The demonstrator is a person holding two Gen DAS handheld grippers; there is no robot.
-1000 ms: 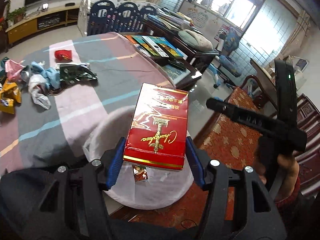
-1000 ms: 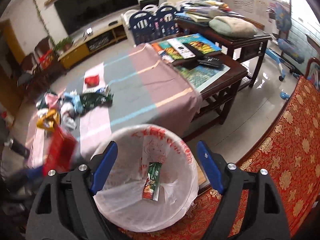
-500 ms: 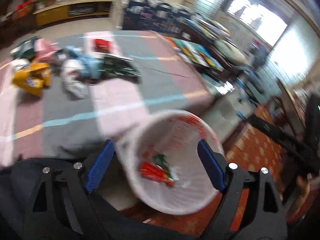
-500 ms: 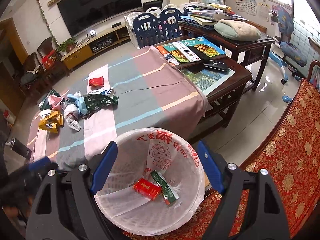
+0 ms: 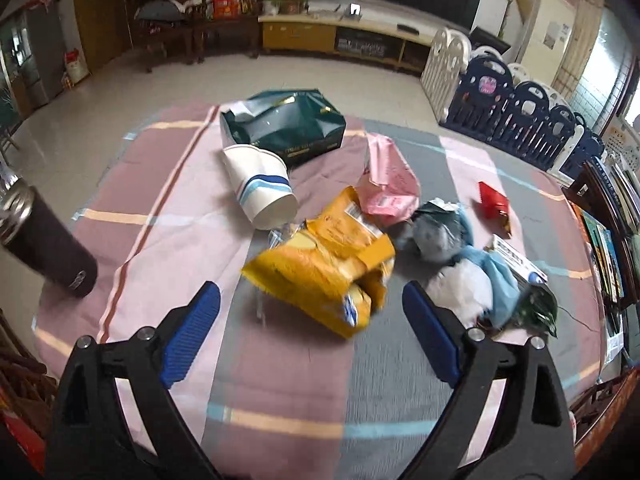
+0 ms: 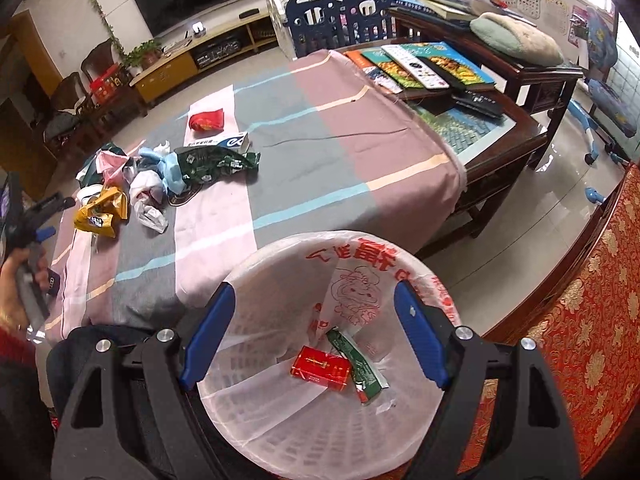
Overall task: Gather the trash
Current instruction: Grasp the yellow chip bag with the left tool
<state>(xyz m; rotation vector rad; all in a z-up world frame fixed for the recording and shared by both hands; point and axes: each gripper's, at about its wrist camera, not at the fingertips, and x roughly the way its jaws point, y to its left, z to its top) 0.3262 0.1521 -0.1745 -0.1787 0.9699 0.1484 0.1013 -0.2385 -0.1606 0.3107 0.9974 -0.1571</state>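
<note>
My left gripper [image 5: 310,292] hovers low over the striped tablecloth, its jaws opening and nothing between them. Just beyond its fingertips lies a crumpled yellow snack bag [image 5: 328,268]. Around the bag are a tipped paper cup [image 5: 260,188], a dark green bag [image 5: 284,128], a pink bag [image 5: 388,184], a red wrapper [image 5: 492,200] and crumpled blue-white plastic [image 5: 468,276]. My right gripper [image 6: 314,290] stands open and empty above the white lined bin [image 6: 400,256]. In the bin lie a red box [image 6: 320,368] and a green wrapper [image 6: 358,364].
A black flask [image 5: 44,252] stands at the cloth's left edge. Books and remotes [image 6: 424,64] cover the wooden table's far end. A red patterned sofa [image 6: 580,340] borders the bin on the right. A hand holds the left gripper [image 6: 36,216] at the table's left.
The left gripper let go of the red box, which now lies in the bin. It then swung away to the trash pile with wider jaws. The right gripper dropped slightly toward the bin.
</note>
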